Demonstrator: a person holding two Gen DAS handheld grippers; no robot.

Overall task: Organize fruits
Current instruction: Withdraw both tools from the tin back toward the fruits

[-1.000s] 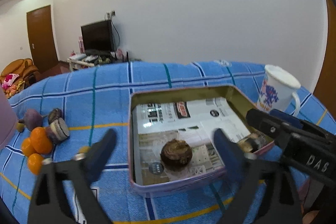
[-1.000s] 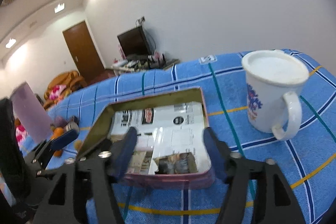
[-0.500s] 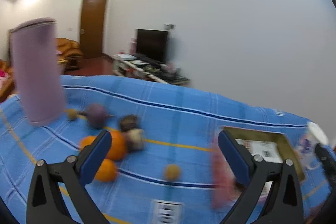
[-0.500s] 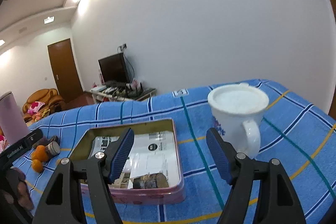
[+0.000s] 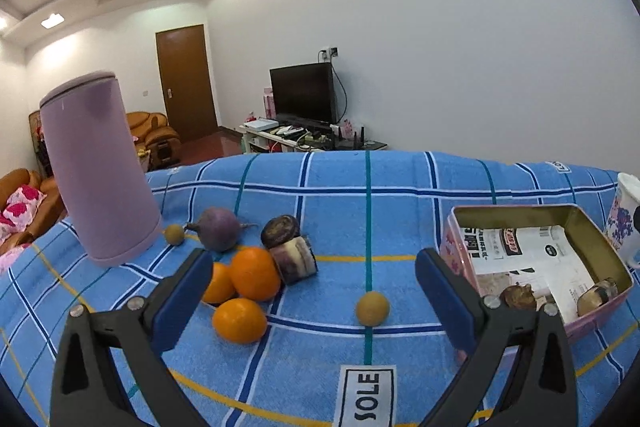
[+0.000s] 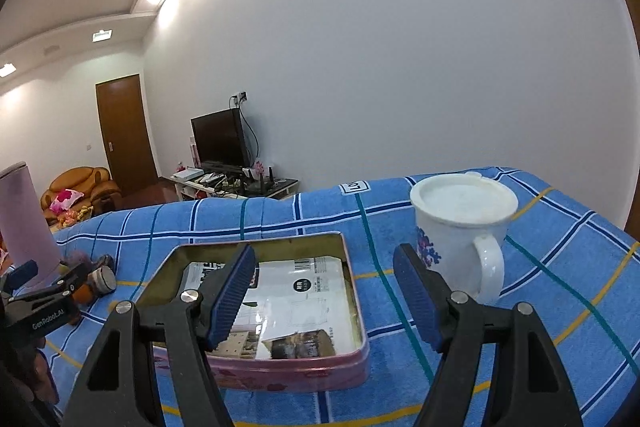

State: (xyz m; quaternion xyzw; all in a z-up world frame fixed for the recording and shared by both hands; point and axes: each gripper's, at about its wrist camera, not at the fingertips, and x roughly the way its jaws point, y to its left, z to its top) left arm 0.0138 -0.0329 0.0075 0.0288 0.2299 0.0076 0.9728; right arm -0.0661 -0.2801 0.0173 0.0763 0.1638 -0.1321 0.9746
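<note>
Fruit pile on desk, left of tin. Left gripper wide open, empty, above pile; right gripper open, empty, over tin. Risk: round oranges roll when nudged, pinch slips.

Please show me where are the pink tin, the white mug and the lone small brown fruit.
pink tin (image 6: pixel 280 373): right wrist view, its near side wall.
white mug (image 6: pixel 456 239): right wrist view, its body.
small brown fruit (image 5: pixel 372 308): left wrist view, its middle.

The left gripper tilts slightly downward, jaws spread wide and empty. The right gripper does likewise, holding nothing.
</note>
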